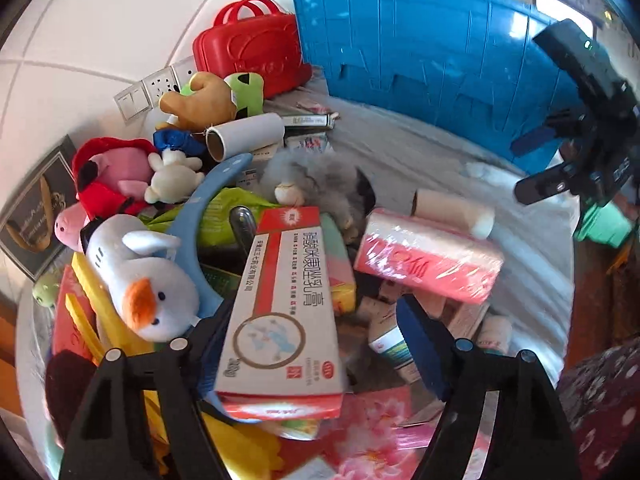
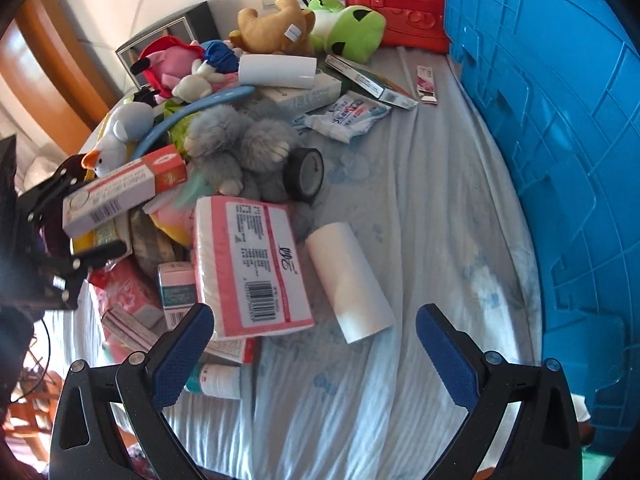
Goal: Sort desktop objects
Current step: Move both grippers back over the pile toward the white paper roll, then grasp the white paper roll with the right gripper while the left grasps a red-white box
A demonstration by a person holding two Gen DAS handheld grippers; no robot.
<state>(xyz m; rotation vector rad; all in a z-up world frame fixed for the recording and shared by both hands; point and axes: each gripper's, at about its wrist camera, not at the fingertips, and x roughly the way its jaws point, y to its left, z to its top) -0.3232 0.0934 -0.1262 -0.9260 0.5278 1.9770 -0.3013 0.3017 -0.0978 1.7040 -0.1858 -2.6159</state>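
Note:
A pile of desktop objects lies on a light blue cloth (image 2: 420, 200). My left gripper (image 1: 316, 336) is open, its jaws wide apart; a red and white medicine box (image 1: 284, 304) rests against its left finger and sticks forward over the pile. From the right wrist view the same box (image 2: 120, 192) lies between the left gripper's fingers (image 2: 100, 252). My right gripper (image 2: 316, 344) is open and empty, low over the cloth, just in front of a pink tissue pack (image 2: 248, 264) and a white roll (image 2: 350, 280).
A big blue plastic crate (image 2: 560, 160) stands along the right side. A red case (image 2: 396, 4) stands at the back by the wall. Plush toys, a white duck (image 1: 140, 276), a grey furry toy (image 2: 240, 148), black tape (image 2: 306, 174), boxes and packets crowd the left.

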